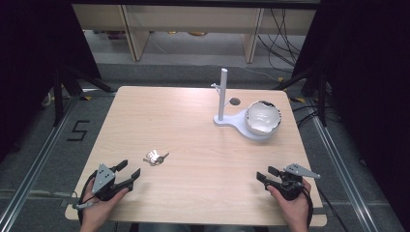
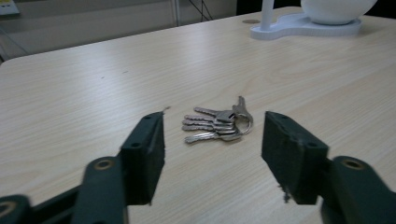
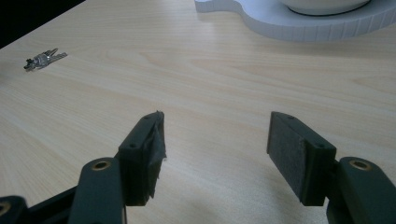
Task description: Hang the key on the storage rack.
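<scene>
While my left gripper (image 1: pixel 128 172) rests near the table's (image 1: pixel 193 193) front left corner with its jaws spread and nothing between them, the bunch of keys (image 1: pixel 155 157) lies flat on the wood just beyond its tips, toward the table's middle. Near the front right corner, my right gripper (image 1: pixel 265 175) is likewise spread over bare wood, while the white stand (image 1: pixel 223 99) and the white bowl (image 1: pixel 262 117) on its base sit toward the far right corner.

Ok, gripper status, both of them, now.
Left gripper: open, holding nothing; the bunch of keys lies on the table just ahead of its jaws.
Right gripper: open, empty, over bare table.
</scene>
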The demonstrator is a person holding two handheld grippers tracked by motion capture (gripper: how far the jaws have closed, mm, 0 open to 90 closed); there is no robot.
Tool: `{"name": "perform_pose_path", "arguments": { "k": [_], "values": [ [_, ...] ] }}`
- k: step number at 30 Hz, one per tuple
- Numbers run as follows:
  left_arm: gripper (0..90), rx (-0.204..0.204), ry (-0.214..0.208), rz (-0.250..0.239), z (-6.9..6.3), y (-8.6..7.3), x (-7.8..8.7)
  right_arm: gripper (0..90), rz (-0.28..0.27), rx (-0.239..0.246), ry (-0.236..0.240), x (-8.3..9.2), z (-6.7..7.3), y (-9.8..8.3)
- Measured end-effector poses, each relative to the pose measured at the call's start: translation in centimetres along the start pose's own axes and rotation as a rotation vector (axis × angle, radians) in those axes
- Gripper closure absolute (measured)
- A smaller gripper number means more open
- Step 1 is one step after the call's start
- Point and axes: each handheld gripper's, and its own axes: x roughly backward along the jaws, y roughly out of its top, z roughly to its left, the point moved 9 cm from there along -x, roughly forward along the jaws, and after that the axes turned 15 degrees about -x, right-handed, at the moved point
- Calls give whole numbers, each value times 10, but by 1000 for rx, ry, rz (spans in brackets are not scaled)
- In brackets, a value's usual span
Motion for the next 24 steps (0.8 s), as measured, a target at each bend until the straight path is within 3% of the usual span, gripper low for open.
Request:
{"name": "perform_pose_path", "arguments": {
  "k": [3, 4, 5, 7, 8, 9, 10, 12, 15, 17, 18, 22, 24],
  "values": [
    [584, -17, -42, 14, -2, 10, -5, 380, 9, 0, -1, 0, 0, -1],
    [667, -29, -60, 25, -3, 15, -7, 380, 15, -28, 5, 1, 3, -2],
    [720, -40, -88, 46, -5, 20, -10, 379, 9, -1, 20, 1, 2, -1],
    [814, -51, -111, 73, -6, 23, -13, 379, 13, -16, 20, 0, 3, -1],
    [874, -97, -181, 140, -9, 34, -25, 382, 17, 1, 14, -3, 1, -1],
    [891, -97, -181, 140, -9, 34, -25, 382, 17, 1, 14, -3, 1, -1],
    [894, -139, -237, 207, -10, 44, -36, 384, 18, -9, 31, -3, 3, -1],
    [895, -197, -278, 269, -9, 54, -47, 384, 29, -12, 14, 0, 2, -2],
    [895, -196, -356, 326, -17, 67, -66, 383, 15, -27, 42, -2, 3, -1],
    [894, -186, -364, 342, -20, 69, -73, 384, 27, -15, 22, -1, 2, -1],
    [895, -176, -382, 376, -28, 70, -87, 384, 27, -14, 28, -1, 2, -1],
    [895, -209, -435, 475, -46, 62, -108, 384, 27, 2, 12, -1, 0, -1],
    [895, -224, -452, 512, -50, 58, -115, 384, 26, -30, 31, -1, 4, -2]
  ]
}}
